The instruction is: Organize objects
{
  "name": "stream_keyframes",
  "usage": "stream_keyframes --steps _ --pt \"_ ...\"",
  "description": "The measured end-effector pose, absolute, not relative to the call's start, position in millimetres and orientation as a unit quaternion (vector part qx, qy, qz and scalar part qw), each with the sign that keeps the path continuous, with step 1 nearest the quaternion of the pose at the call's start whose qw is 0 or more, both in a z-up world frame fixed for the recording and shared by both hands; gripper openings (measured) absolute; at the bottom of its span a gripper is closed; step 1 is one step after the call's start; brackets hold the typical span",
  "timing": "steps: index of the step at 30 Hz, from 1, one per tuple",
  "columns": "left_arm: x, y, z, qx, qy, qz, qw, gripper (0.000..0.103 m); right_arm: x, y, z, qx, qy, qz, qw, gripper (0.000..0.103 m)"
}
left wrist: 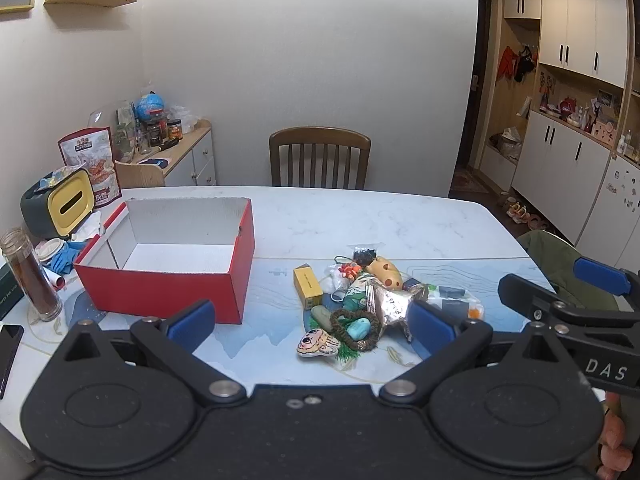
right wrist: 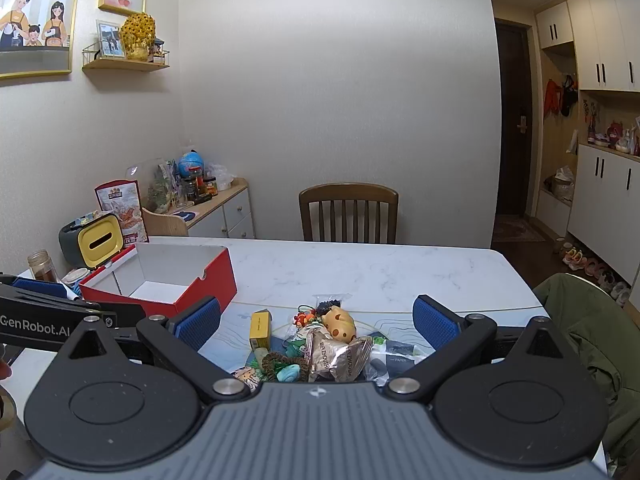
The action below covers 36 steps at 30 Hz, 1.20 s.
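Observation:
An open, empty red box (left wrist: 168, 292) with a white inside stands on the table at the left. To its right lies a heap of small items: a yellow carton (left wrist: 307, 286), a silver foil packet (left wrist: 390, 306), a yellow spotted toy (left wrist: 386, 272), a teal piece inside a brown ring (left wrist: 358, 328) and a cartoon-face plush (left wrist: 318, 345). My left gripper (left wrist: 312, 322) hangs open just short of the heap. My right gripper (right wrist: 317, 322) is open above the heap's near side, over the foil packet (right wrist: 336, 356) and the carton (right wrist: 260, 328). Neither holds anything.
A glass jar (left wrist: 30, 276), a yellow-and-grey dispenser (left wrist: 60, 204) and a dark phone (left wrist: 8, 352) crowd the table's left edge. A wooden chair (left wrist: 320, 158) stands at the far side. A green jacket (right wrist: 592, 328) hangs on a chair at the right.

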<state>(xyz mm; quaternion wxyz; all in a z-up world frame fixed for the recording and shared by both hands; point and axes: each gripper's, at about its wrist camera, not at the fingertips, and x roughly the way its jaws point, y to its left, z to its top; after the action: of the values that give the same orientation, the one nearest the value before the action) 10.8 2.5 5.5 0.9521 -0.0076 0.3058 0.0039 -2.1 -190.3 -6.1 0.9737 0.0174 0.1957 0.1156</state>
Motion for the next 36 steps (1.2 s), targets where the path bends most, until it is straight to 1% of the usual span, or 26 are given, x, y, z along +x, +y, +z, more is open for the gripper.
stream_keyframes --steps 9,24,36 --pt "14 0 4 -0.013 0.309 0.006 0.951 0.102 3 -194 -8 0.023 0.205 0.122 0.971 0.103" --pt "21 -1 2 -0.019 0.305 0.000 0.952 0.103 9 -195 -6 0.017 0.195 0.115 0.974 0.103" --pt "36 3 0 -0.019 0.305 -0.011 0.952 0.103 31 -210 -8 0.024 0.208 0.101 0.973 0.103"
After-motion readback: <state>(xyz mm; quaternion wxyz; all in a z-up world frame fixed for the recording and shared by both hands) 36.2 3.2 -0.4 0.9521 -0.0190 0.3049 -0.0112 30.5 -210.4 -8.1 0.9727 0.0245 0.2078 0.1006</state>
